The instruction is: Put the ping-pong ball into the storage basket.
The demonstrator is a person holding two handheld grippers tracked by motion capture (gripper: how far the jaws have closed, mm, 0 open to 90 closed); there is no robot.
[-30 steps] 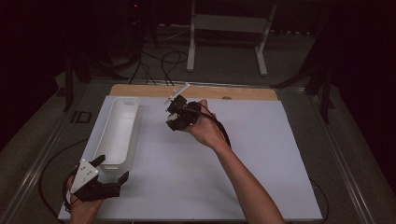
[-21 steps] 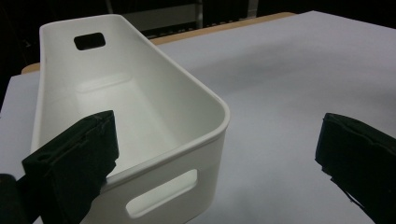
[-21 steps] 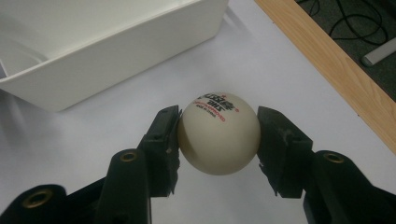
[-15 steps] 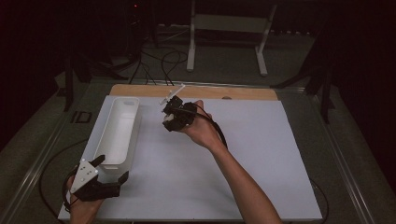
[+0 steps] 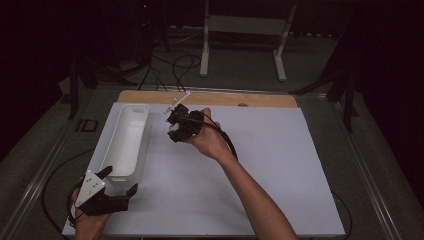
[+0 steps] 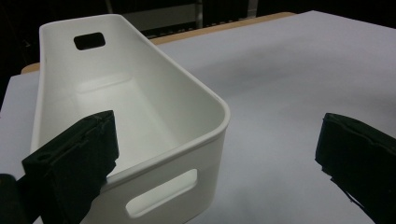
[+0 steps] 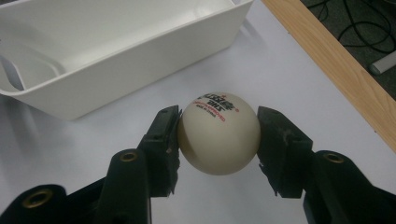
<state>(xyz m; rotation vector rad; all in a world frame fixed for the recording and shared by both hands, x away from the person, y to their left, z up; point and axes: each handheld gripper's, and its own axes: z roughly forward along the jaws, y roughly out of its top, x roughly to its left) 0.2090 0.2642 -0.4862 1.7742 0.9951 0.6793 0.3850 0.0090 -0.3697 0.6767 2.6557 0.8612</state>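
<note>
- Ping-pong ball (image 7: 218, 134) is pinched between right gripper (image 7: 218, 140) jaws, held above white table sheet (image 5: 280, 165), just beside white bin (image 7: 116, 51).
- Left gripper (image 6: 215, 154) jaws are spread, one jaw placed inside bin's near end.

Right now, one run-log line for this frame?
right gripper: shut on table tennis ball, beside bin | left gripper: open, jaws astride near end of white bin | bin: empty

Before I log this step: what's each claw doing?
Left claw: open, one jaw inside the white bin, gripping nothing.
Right claw: closed on the ping-pong ball.
</note>
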